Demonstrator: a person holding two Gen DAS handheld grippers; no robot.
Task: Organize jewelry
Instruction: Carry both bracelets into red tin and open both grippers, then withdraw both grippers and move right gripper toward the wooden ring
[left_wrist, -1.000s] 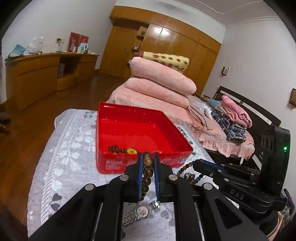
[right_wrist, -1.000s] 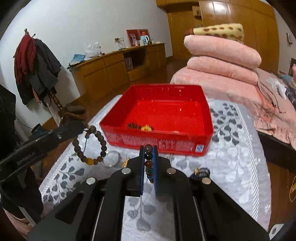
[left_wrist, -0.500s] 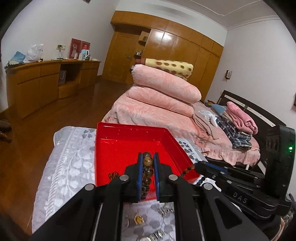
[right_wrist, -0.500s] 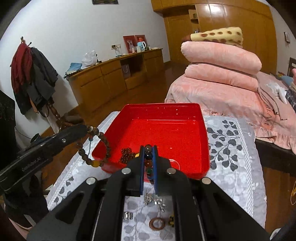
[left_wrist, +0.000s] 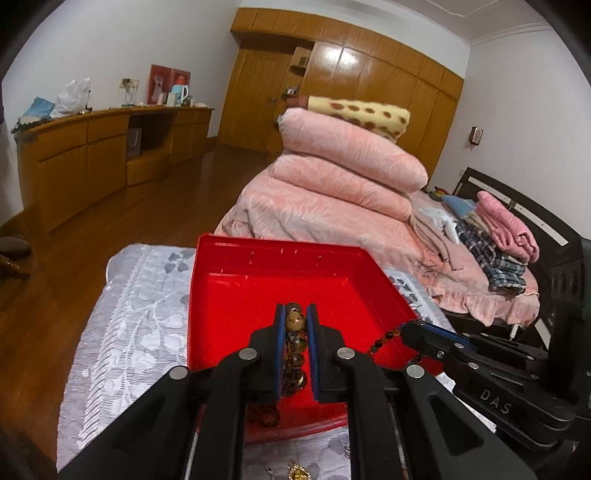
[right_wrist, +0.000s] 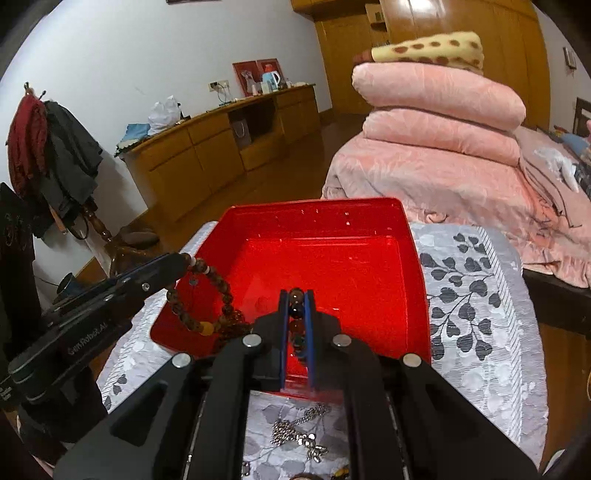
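Both grippers have advanced over the red tray (left_wrist: 207, 295). Left gripper (left_wrist: 294, 325) clamps a brown bead bracelet (left_wrist: 293, 343), right gripper (right_wrist: 296, 310) clamps a dark bead bracelet (right_wrist: 296, 317). Risk: the brown loop hangs near the tray's left rim and may drop outside on release.

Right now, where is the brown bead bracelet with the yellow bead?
The brown bead bracelet hangs clamped in the left tool, at the left of the right wrist view, over the near left corner of the red tray.

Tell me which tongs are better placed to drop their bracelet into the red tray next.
Roughly even, slightly the left tongs: their brown bead bracelet hangs just inside the red tray. The right tongs also reach over it.
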